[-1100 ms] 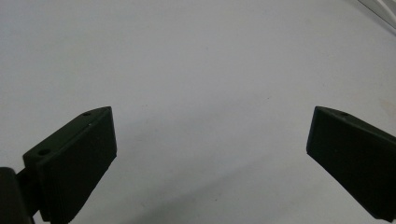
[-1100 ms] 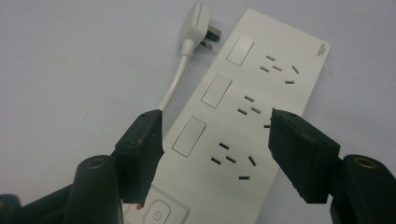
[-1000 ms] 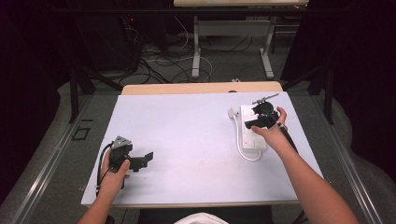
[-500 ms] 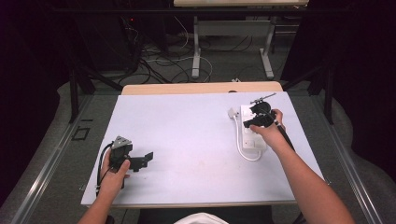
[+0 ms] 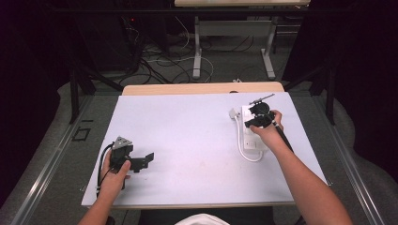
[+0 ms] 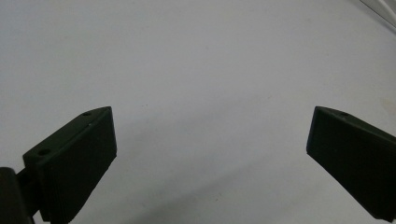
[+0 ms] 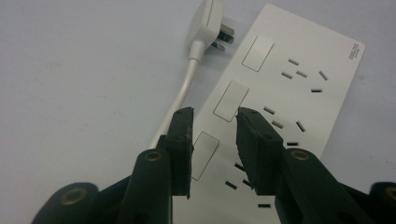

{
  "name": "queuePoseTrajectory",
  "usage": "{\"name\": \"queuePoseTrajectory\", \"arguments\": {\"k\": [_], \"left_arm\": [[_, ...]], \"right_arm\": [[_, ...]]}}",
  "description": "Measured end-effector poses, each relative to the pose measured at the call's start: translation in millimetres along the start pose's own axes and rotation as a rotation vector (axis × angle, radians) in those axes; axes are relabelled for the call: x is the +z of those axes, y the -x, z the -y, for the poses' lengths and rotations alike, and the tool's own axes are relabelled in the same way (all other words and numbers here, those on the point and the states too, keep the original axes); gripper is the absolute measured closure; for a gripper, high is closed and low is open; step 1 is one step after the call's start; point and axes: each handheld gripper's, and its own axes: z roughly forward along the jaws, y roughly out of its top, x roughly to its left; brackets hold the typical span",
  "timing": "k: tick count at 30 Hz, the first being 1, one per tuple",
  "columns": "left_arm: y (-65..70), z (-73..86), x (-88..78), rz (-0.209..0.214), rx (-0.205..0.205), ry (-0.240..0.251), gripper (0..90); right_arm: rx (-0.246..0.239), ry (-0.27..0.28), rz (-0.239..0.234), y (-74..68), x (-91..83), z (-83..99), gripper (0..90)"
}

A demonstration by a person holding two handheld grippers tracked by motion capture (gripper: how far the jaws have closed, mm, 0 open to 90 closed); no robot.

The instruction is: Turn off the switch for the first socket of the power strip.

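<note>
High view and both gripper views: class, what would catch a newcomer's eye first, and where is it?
The white power strip at the table's far right, with its plug and cord lying beside it. The right claw hangs just over the strip's switches; its jaws have just been closing, with nothing between them. At the near left, the left claw gapes wide over bare tabletop.
</note>
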Motion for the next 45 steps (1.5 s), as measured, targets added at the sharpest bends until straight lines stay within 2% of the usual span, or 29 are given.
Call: {"name": "queuePoseTrajectory", "arguments": {"k": [3,6,13,24,26,28,29,32,38,42,43,45], "left_arm": [[-0.3,-0.2,-0.5,0.002,0.002,-0.005,1.7],[-0.5,-0.1,-0.5,0.001,0.002,-0.006,1.7],[-0.6,-0.1,-0.4,0.001,0.003,-0.007,1.7],[-0.8,0.3,0.1,-0.005,0.000,0.001,1.7],[-0.9,0.3,0.1,-0.005,0.000,0.001,1.7],[-1.0,0.3,0.2,-0.005,0.000,0.001,1.7],[-1.0,0.3,0.2,-0.005,0.000,0.001,1.7],[-0.9,0.3,0.3,-0.004,0.001,0.001,1.7],[-1.0,0.3,0.2,-0.004,0.001,0.001,1.7],[-0.8,0.3,0.0,-0.004,0.002,0.002,1.7],[-1.0,0.0,-0.8,0.001,0.004,-0.009,1.7],[-1.0,0.0,-0.8,0.001,0.004,-0.008,1.7]], "right_arm": [[0.012,-0.007,0.003,-1.8,1.9,-0.6,72.0],[-0.013,-0.017,0.000,-1.5,4.2,-0.3,75.3],[-0.017,-0.042,0.006,-1.8,10.8,-0.2,83.8],[-0.018,-0.049,0.001,-1.6,17.3,-0.2,90.0],[-0.028,-0.050,0.005,-1.1,17.5,-0.3,90.0],[-0.008,-0.052,-0.001,-3.0,18.3,-0.3,90.0],[-0.026,-0.056,0.005,-1.8,18.5,-0.4,90.0],[-0.016,-0.052,0.004,-2.8,20.4,-0.1,90.0],[-0.027,-0.049,0.007,-2.5,21.3,-0.1,90.0],[-0.002,-0.053,-0.006,-1.4,21.0,0.2,90.0],[0.007,-0.034,-0.017,-1.7,21.9,0.7,90.0],[0.006,-0.034,-0.018,-1.4,22.1,0.8,90.0]]}}
